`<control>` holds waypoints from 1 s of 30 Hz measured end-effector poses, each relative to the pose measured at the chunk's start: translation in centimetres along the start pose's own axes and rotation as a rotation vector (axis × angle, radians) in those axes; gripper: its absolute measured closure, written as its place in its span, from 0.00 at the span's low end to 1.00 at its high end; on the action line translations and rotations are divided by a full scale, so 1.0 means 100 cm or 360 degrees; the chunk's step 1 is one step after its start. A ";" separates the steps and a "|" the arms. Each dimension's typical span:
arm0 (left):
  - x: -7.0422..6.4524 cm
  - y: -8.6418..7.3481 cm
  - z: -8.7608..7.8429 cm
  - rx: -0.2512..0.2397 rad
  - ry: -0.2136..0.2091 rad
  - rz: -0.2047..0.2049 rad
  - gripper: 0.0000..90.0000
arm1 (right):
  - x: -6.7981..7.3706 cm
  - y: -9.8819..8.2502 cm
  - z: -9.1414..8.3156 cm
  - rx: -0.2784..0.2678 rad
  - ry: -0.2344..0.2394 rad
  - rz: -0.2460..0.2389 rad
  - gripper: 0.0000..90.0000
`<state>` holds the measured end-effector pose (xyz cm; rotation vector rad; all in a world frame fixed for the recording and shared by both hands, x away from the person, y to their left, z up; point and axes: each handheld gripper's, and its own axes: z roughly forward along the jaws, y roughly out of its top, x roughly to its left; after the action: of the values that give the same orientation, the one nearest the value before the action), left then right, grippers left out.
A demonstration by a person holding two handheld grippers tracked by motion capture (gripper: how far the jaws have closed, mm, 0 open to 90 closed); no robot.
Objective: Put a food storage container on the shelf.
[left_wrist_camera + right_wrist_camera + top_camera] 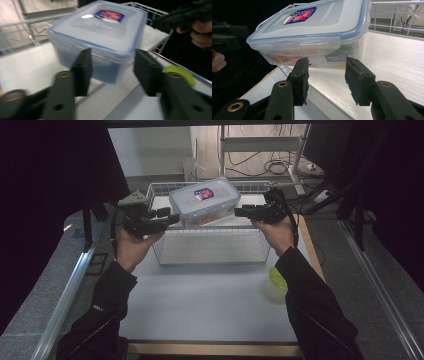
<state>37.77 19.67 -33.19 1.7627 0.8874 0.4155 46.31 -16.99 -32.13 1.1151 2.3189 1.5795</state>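
Overhead, a clear plastic container (205, 202) with a blue-trimmed lid is hanging tilted above the white wire basket (210, 251) at the far end of the worktop (200, 300). Reaching in from the left, the left hand-held gripper (172, 215) is meeting its left end, jaws part-open astride the corner, grip unclear. Opposite, the right hand-held gripper (239, 211) is sitting at its right end, jaws part-open just below the lid.
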 end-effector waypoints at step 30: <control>0.026 -0.004 0.035 0.0153 0.0200 -0.0023 0.93 | 0.006 -0.011 0.013 0.0068 0.0016 -0.0080 0.79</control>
<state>41.61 19.35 -35.20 1.8324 1.0228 0.4854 45.95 -15.86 -33.42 1.0516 2.3786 1.5287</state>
